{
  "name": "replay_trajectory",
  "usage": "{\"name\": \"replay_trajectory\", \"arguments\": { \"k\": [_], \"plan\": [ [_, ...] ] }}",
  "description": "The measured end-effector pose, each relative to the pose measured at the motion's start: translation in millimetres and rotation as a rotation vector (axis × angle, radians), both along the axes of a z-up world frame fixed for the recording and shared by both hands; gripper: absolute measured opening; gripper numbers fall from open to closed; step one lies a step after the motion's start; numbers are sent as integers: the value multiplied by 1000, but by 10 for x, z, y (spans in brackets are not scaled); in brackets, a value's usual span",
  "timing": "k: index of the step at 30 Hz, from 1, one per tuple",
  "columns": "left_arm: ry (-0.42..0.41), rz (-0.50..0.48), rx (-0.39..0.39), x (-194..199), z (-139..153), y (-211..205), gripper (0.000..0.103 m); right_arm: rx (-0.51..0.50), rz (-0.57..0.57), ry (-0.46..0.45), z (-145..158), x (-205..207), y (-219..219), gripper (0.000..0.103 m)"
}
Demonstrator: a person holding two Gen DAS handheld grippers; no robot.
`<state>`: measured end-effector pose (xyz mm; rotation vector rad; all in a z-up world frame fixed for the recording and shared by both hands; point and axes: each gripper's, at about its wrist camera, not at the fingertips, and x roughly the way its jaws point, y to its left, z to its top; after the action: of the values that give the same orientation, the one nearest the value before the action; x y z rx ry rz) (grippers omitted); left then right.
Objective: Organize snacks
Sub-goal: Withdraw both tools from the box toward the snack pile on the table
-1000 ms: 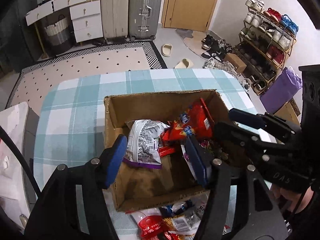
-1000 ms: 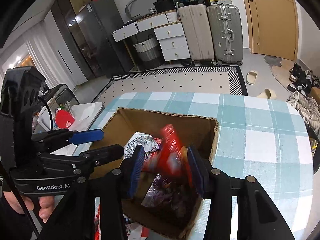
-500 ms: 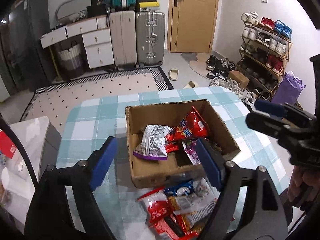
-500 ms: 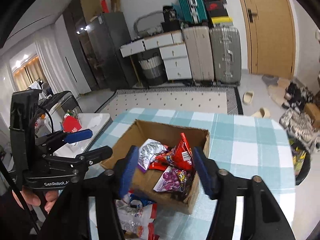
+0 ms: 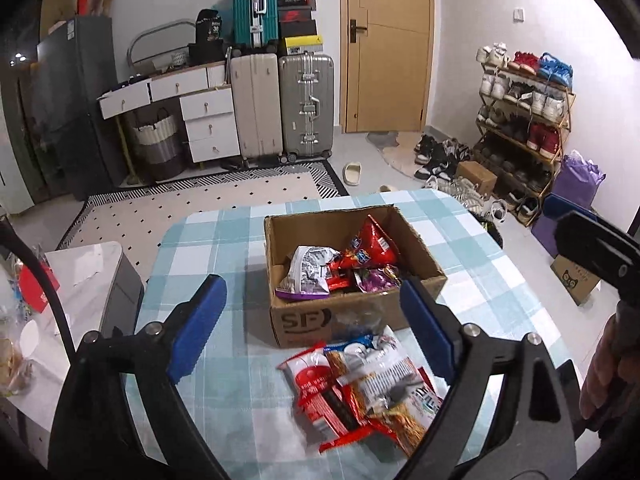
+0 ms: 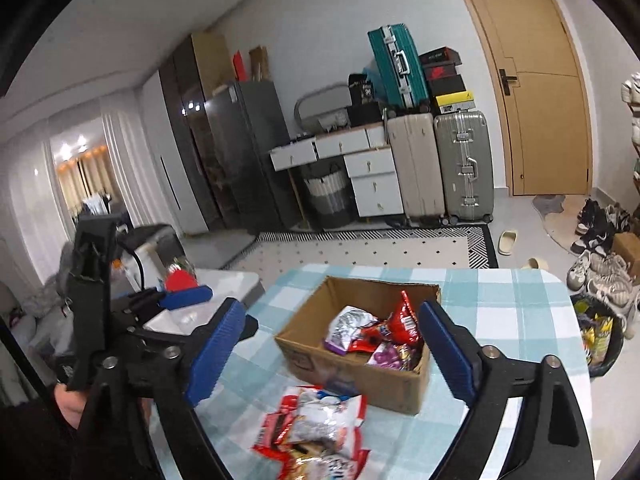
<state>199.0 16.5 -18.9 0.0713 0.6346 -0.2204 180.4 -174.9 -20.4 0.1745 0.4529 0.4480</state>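
Both claws, left claw (image 5: 312, 328) and right claw (image 6: 332, 348), pulled back from the box (image 5: 360, 312), just opened wide, empty.

The snack pile (image 6: 316, 432) runs off the bottom edge in the right wrist view, so its near packets are cut off. The cardboard box (image 5: 352, 276) hides the bottoms of the bags inside it (only the tops peek out). Words on the packets are too small to read. A hand (image 5: 608, 364) at the right edge is half hidden.
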Motion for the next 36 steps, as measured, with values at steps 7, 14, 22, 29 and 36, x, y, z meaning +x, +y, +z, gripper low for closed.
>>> {"name": "replay_trajectory", "arguments": {
  "k": [7, 14, 22, 29, 36],
  "plan": [
    [-137, 27, -49, -698, 75, 118, 102, 38, -16, -55, -19, -480, 42, 101],
    [-179, 78, -94, -1110, -30, 256, 102, 34, -12, -92, -178, -821, 104, 102],
    [-140, 121, -132, -1159, -379, 405, 102, 35, -4, -86, -431, -1011, 154, 102],
    [-133, 134, -205, -1168, -780, 570, 102, -19, -18, -39, -785, -989, 205, 102],
    [-78, 143, -183, -1062, -1193, 564, 102, -22, -26, 38, -1161, -894, 193, 102]
  ]
}}
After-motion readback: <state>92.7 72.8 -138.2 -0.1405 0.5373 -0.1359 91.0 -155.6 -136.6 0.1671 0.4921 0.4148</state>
